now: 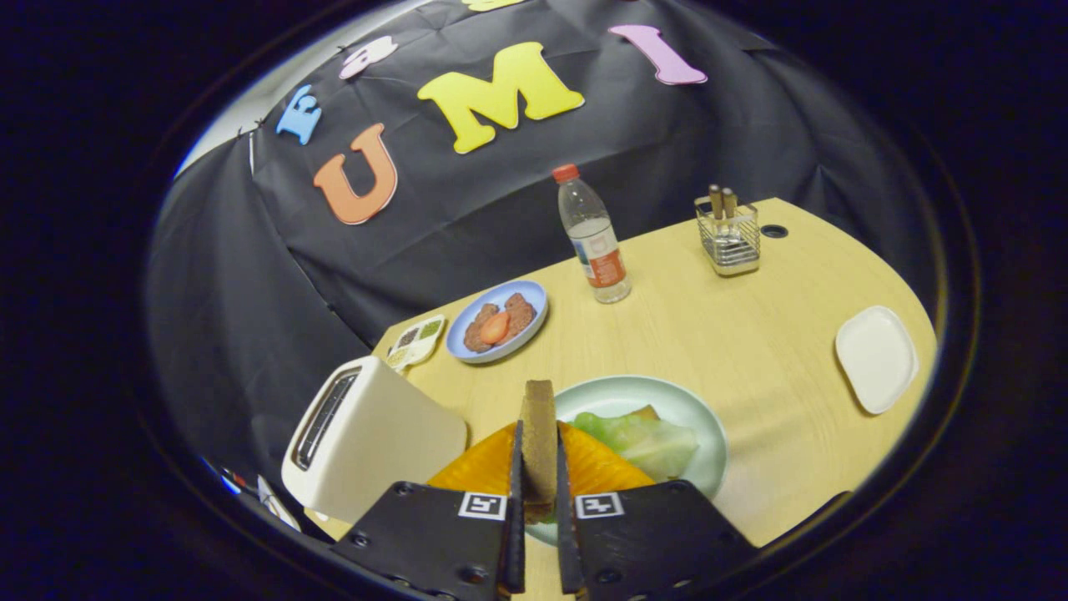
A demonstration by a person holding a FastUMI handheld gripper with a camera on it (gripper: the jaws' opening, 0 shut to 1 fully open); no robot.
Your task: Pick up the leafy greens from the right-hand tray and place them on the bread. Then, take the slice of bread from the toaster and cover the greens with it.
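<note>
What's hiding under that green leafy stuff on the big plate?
A brown corner of bread peeks from under the leafy greens on the pale green plate. The rest is covered. The gripper has its jaws shut on another bread slice held upright.

The gripper (539,492) is held above the table and tilted a little downward. Its two fingers (516,492) are close together and almost parallel, and both press on the flat sides of a bread slice (539,442), which stands upright on its edge between them.
</note>
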